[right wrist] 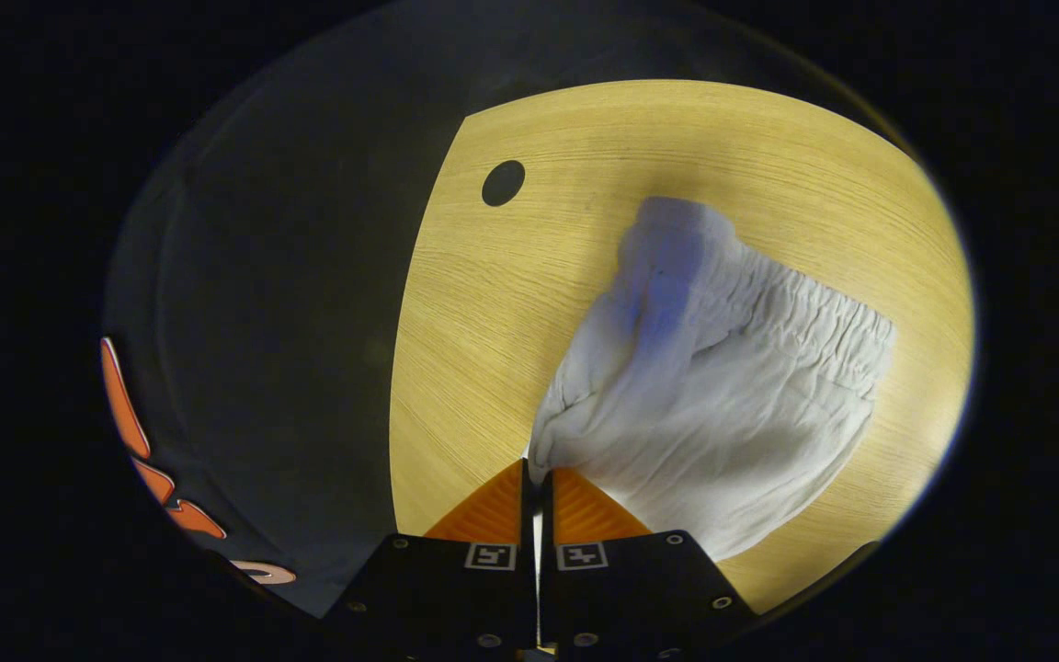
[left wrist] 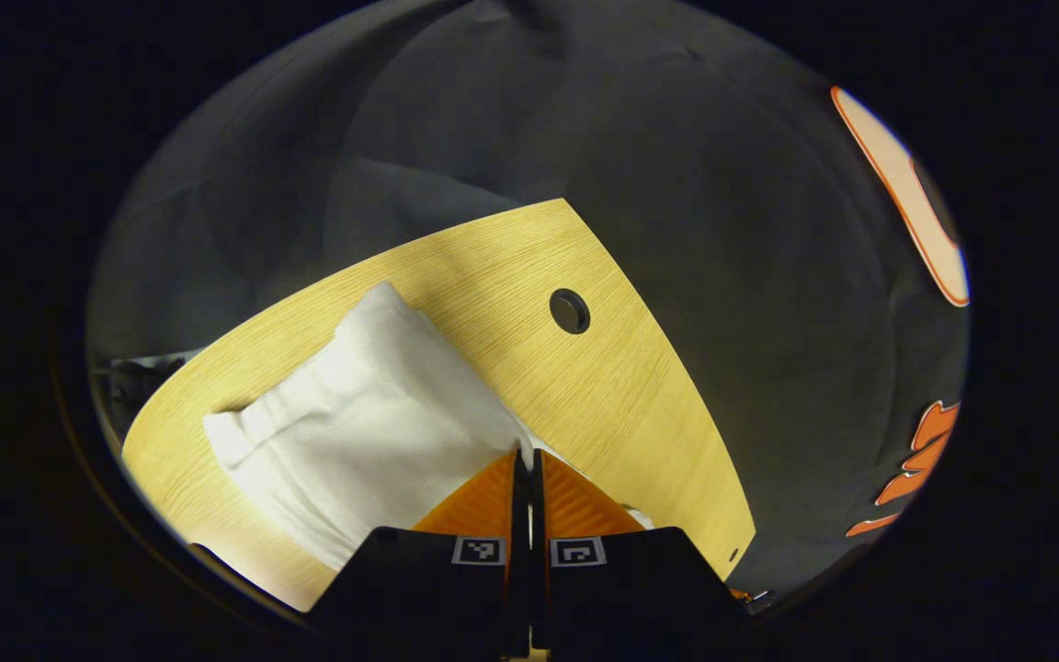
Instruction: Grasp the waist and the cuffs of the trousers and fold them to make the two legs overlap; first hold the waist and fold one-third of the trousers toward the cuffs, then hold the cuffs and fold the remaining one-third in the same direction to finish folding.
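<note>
White trousers [left wrist: 359,423] lie bunched on the wooden table [left wrist: 585,386]. In the left gripper view a hemmed edge points to the lower left, and my left gripper [left wrist: 527,457] is shut on a fold of the white cloth at its near right edge. In the right gripper view the trousers [right wrist: 723,386] show a gathered elastic waistband at the upper right. There my right gripper [right wrist: 536,471] is shut on a corner of the cloth at its near left end, and the fabric rises slightly from the table toward the fingers.
A round cable hole [left wrist: 569,311] sits in the table beyond the trousers, also visible as the hole [right wrist: 503,182] at the upper left. The table's edge [right wrist: 401,368] runs close on the left of the right gripper; black booth cloth hangs beyond.
</note>
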